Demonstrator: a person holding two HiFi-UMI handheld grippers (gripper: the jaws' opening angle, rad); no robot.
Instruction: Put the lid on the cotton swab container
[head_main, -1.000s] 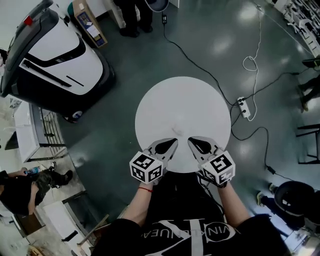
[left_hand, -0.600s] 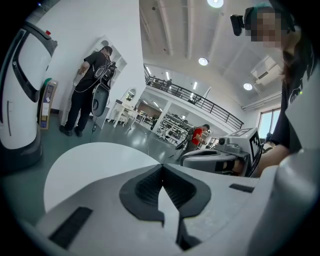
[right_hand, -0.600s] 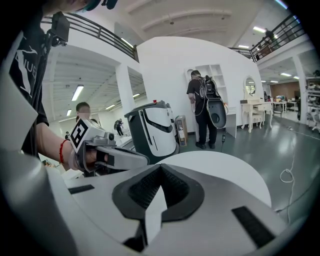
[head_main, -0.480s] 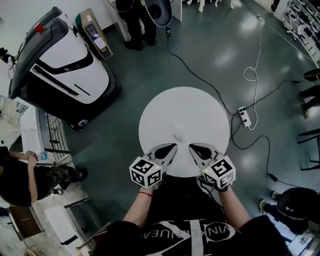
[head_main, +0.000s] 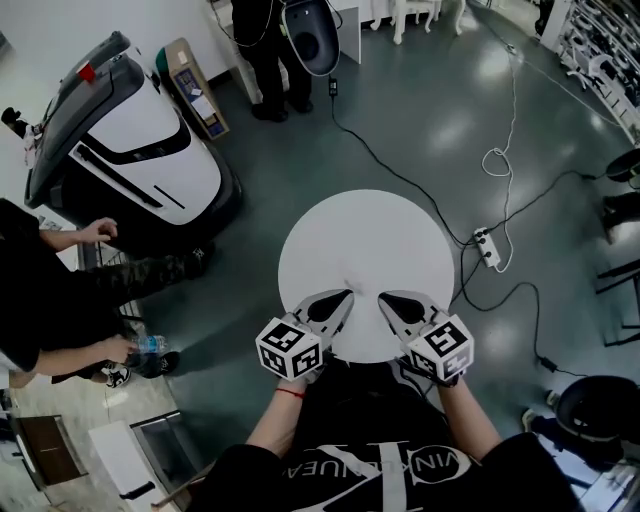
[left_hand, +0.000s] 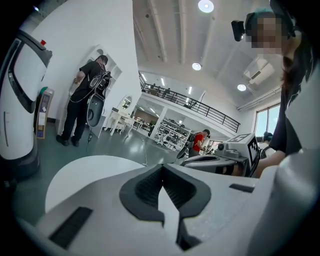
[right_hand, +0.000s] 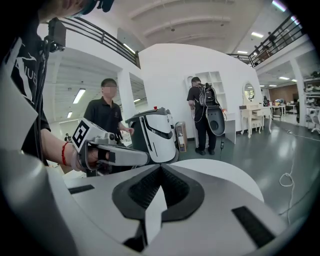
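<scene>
No cotton swab container and no lid show in any view. A round white table (head_main: 365, 235) stands on the grey floor, and its top looks bare. My left gripper (head_main: 347, 294) hovers over the table's near edge, jaws shut and pointing inward, nothing between them. My right gripper (head_main: 382, 296) mirrors it a short gap to the right, also shut and empty. In the left gripper view my left gripper (left_hand: 161, 186) has its dark pads pressed together, with the right gripper (left_hand: 220, 162) beyond. The right gripper view shows my right gripper (right_hand: 160, 189) shut and the left gripper (right_hand: 114, 156) opposite.
A large white and black machine (head_main: 125, 150) stands left of the table. A person (head_main: 60, 300) crouches at the far left, another (head_main: 265, 40) stands at the back. A cable and power strip (head_main: 487, 245) lie right of the table. A cardboard box (head_main: 195, 85) sits at the back left.
The head view has shifted, so the table and machine sit slightly differently in frame. The person at the left has moved further into view. Both grippers stay shut over the near edge.
</scene>
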